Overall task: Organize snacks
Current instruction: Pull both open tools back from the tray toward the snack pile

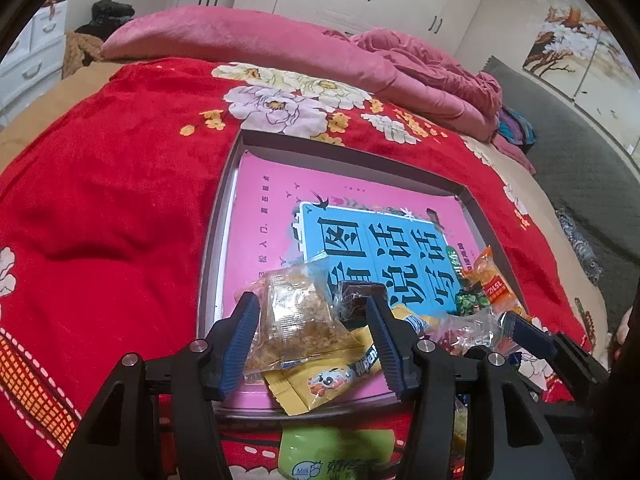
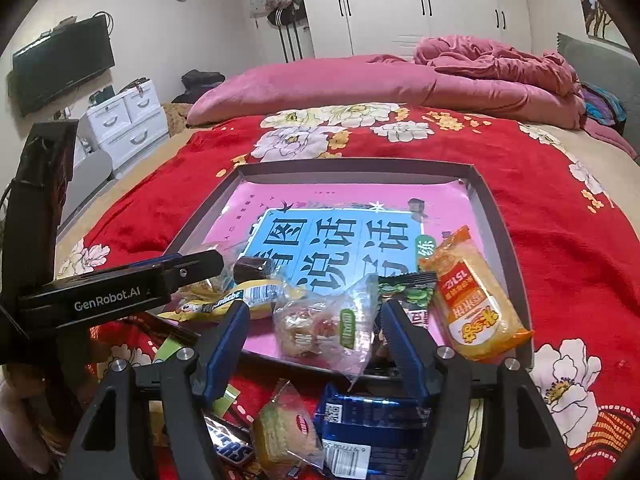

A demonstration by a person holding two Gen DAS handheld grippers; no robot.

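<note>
Bedroom setting: a red floral plush blanket covers the bed, with a pink quilt behind it and white wardrobe doors at the back. On the blanket sits one shallow grey cardboard box tray, lined with a pink sheet bearing a blue panel of large Chinese characters.

Along the tray's near edge lie several snack packets. Counted in the right wrist view: one orange rice-cracker packet with Chinese lettering, one green-and-black packet, one clear packet of pale sweets with a green label, one yellow wrapper with a cartoon cow. The left wrist view adds one clear packet of brown crumbly cake and one dark brown wrapped block.

Outside the tray, on the blanket: one Snickers bar, one blue packet with a barcode, one clear-wrapped sponge cake.

Left gripper, marked "GenRobot.AI", angles downward, jaws about half open either side of the crumbly cake packet, not visibly pressing it. Right gripper likewise angles downward, jaws about half open around the sweets packet, pads clear of it.
</note>
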